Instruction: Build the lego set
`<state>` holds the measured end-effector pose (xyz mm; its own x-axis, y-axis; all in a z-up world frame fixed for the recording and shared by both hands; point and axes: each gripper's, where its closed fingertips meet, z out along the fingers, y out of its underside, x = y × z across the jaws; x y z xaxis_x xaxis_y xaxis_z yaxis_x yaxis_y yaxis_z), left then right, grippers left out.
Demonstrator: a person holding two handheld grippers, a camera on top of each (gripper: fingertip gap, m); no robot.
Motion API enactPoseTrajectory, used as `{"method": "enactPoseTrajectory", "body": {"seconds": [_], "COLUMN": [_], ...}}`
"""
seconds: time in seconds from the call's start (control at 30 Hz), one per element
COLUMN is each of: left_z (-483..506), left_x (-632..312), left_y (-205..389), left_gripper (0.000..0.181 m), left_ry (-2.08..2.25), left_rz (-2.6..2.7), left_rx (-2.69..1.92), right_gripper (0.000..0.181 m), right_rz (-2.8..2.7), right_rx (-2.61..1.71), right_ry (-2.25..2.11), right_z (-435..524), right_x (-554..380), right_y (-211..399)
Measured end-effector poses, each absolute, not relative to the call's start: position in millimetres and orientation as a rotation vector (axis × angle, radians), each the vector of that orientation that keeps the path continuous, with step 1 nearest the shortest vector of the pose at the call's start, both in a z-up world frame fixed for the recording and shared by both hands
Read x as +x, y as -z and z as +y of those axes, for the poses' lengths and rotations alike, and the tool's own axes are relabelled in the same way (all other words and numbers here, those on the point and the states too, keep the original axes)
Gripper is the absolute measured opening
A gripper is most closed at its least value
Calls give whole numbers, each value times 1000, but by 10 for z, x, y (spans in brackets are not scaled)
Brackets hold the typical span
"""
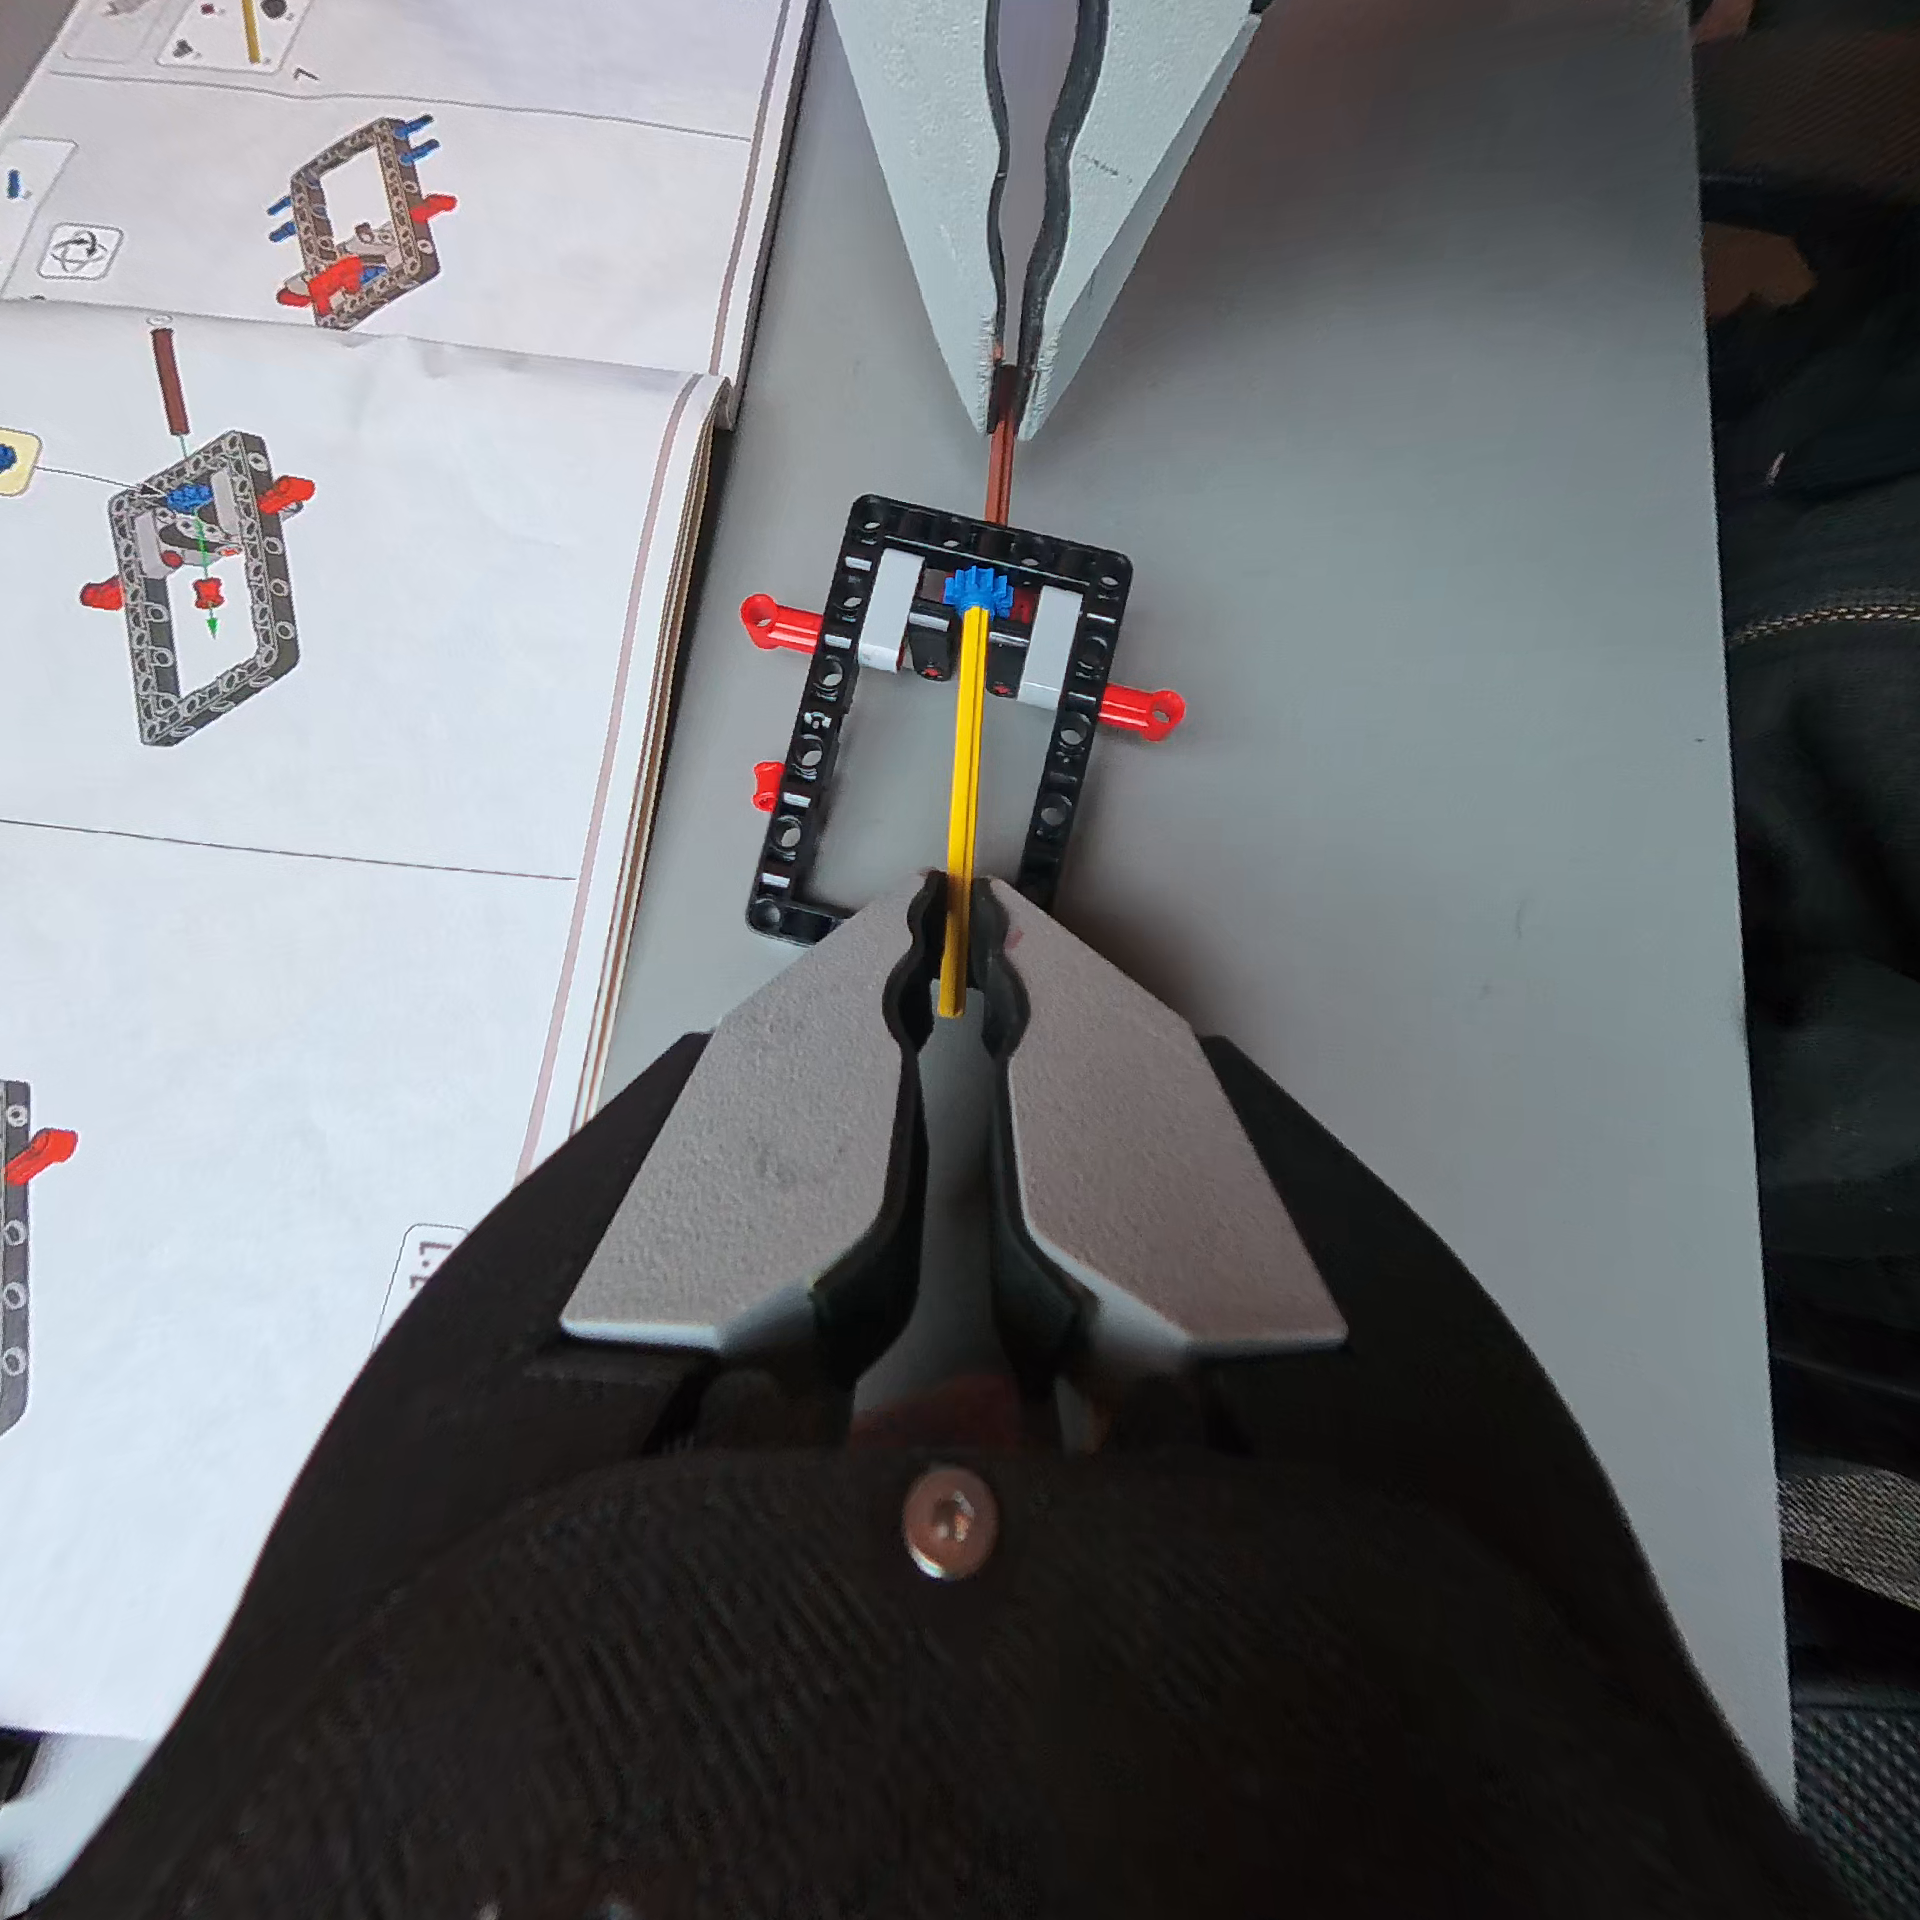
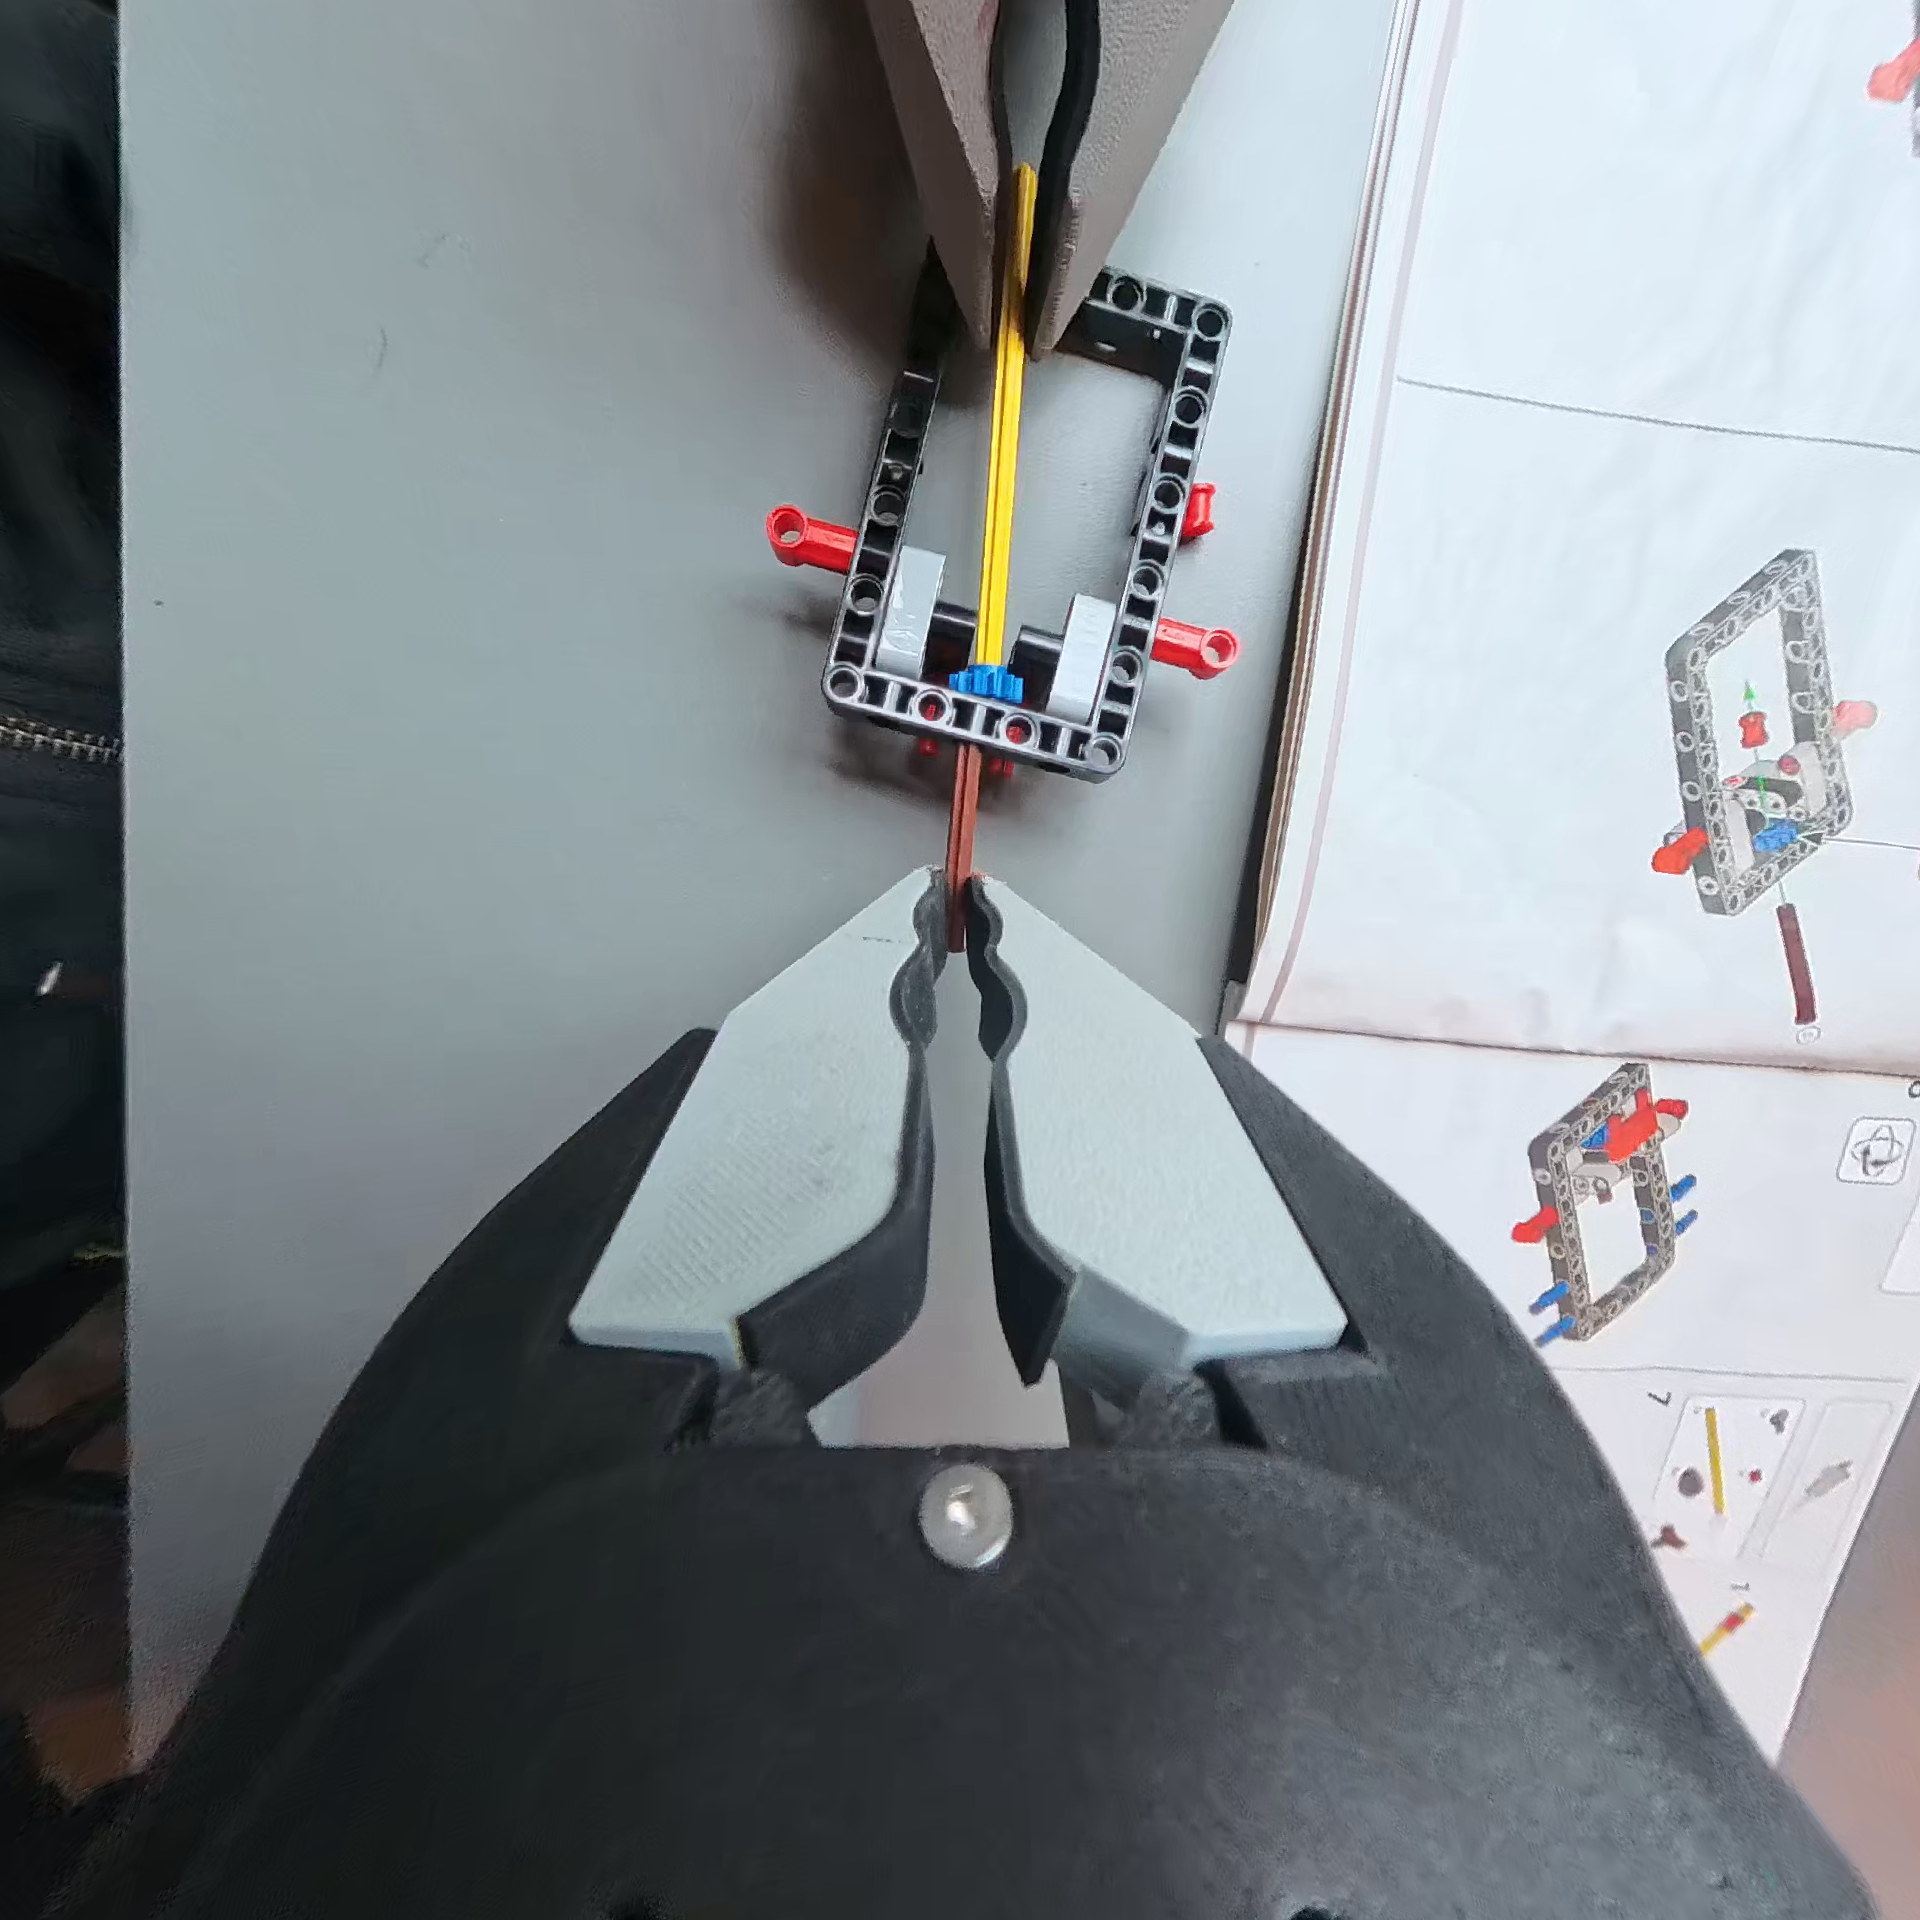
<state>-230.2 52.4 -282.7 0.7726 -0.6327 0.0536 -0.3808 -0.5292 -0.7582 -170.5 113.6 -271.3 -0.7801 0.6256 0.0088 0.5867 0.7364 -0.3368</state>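
- Left hand-held gripper pinches the thin yellow plastic axle over the black rectangular beam frame on the grey counter.
- Right hand-held gripper clamps the brown plastic axle entering the frame's short side by the blue gear.
- Keep both axles collinear; push gently.

A grey tabletop fills the middle of your view, lightly scuffed. Along its far edge in your left wrist view, dark fabric bunches up, with a line of zipper teeth crossing it. From your right wrist view the same dark fabric sits beyond the table's left edge, its zipper visible there too.
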Motion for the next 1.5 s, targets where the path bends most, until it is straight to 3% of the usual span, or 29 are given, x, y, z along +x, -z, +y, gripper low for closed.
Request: {"method": "enactPoseTrajectory", "body": {"seconds": [1.5], "left_z": [384], "left_x": [-2228], "left_y": [2734], "left_gripper": [3], "left_ry": [473], "left_rz": [762], "left_rx": [-2131], "right_gripper": [0], "right_rz": [-2876], "right_rx": [-1003], "right_ry": [-242], "right_z": [1126], "right_x": [-1801], "right_y": [2737]}}
